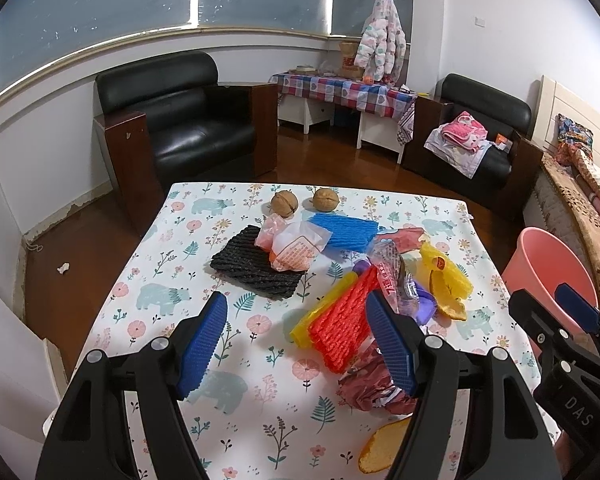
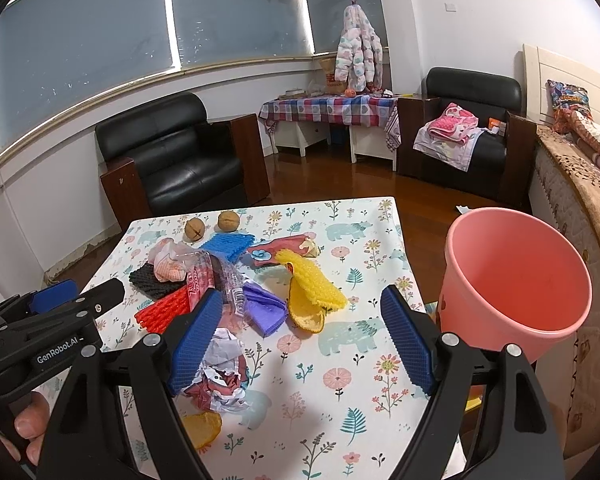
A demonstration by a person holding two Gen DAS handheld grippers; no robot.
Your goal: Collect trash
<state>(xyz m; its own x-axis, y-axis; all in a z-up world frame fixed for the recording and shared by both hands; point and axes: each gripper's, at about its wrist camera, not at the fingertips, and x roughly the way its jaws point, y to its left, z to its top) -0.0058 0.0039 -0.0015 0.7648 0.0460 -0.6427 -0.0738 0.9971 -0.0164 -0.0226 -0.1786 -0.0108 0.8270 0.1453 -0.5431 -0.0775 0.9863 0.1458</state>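
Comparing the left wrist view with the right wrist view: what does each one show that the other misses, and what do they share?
Only the left wrist view shows a white scrap on the floor beside the table.

Only the right wrist view shows the inside of the pink bucket, with nothing visible in it, and a hand on the left gripper's handle.

Both show the floral tablecloth, two walnuts, black foam net, red foam net, and both grippers, left gripper and right gripper, open.
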